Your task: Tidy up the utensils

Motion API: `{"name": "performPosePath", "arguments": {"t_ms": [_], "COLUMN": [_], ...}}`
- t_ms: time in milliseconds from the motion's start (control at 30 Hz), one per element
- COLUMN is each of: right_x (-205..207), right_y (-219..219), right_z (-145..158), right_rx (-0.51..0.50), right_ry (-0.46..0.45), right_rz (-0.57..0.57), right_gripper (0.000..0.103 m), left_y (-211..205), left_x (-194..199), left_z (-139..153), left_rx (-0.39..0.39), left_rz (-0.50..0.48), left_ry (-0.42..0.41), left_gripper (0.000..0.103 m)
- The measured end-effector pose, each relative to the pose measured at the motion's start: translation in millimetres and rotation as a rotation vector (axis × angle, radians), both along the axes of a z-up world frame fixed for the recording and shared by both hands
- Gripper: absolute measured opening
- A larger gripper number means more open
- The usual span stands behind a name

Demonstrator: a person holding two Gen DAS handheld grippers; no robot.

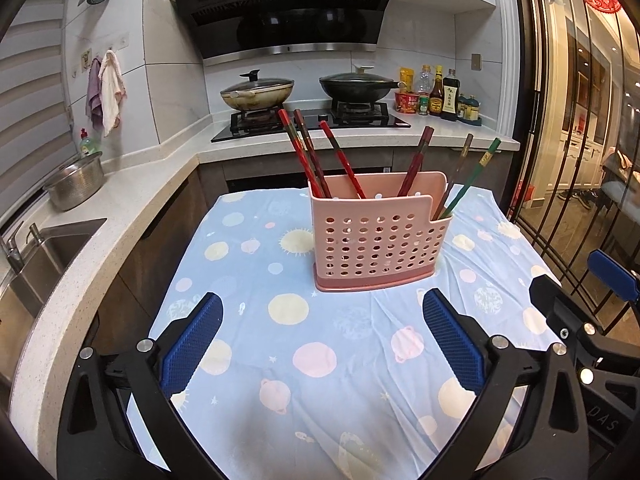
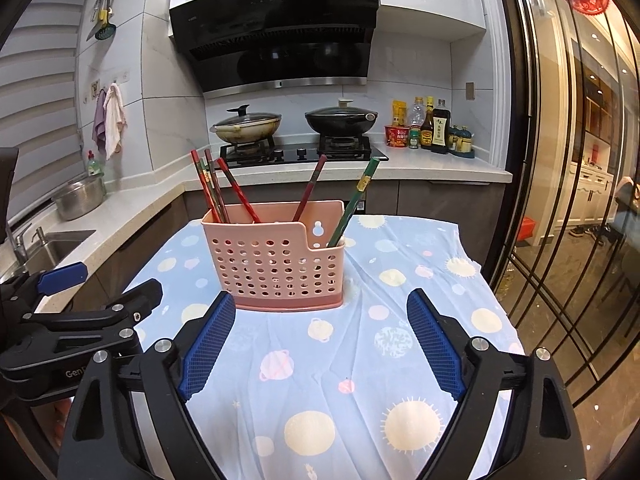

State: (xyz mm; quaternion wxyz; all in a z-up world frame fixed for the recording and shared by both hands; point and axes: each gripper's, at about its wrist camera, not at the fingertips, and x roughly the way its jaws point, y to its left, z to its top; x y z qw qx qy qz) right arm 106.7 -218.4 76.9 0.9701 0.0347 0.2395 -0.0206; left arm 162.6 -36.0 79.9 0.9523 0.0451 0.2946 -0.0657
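Observation:
A pink perforated utensil holder (image 1: 380, 236) stands upright on the table with the blue spotted cloth (image 1: 280, 340). Several red, brown and green chopsticks (image 1: 340, 160) stand in it, leaning outward. It also shows in the right wrist view (image 2: 276, 260), with its chopsticks (image 2: 224, 188). My left gripper (image 1: 322, 340) is open and empty, just short of the holder. My right gripper (image 2: 320, 340) is open and empty, also short of the holder. The right gripper shows at the right edge of the left wrist view (image 1: 580, 312). The left gripper shows at the left of the right wrist view (image 2: 80, 300).
A counter runs along the left with a sink (image 1: 48, 256) and a steel colander (image 1: 76, 184). Behind the table is a stove with two lidded woks (image 1: 256, 92) and sauce bottles (image 1: 440, 92). A glass partition with black bars (image 1: 580, 160) stands at the right.

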Motion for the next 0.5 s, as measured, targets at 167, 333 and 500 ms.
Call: {"name": "performPosePath", "arguments": {"t_ms": [167,333,500], "right_x": [-1.2,-2.1,-3.6], "right_y": [-1.4,-3.4,-4.6], "right_z": [-5.8,-9.0,-11.4], "right_rx": [0.004,-0.012,-0.011], "right_ry": [0.014,0.03,0.044], "right_rz": [-0.006,-0.017,-0.016], "right_gripper": [0.085,0.085,0.086], "left_y": [-0.5,-0.1,-1.2], "left_x": [-2.6,-4.7,-7.4], "left_z": [-6.5,-9.5,-10.8], "left_rx": [0.013,0.011,0.019], "left_rz": [-0.004,-0.004,0.002], "left_ry": [0.017,0.028,0.029], "left_gripper": [0.096,0.096,0.096]}}
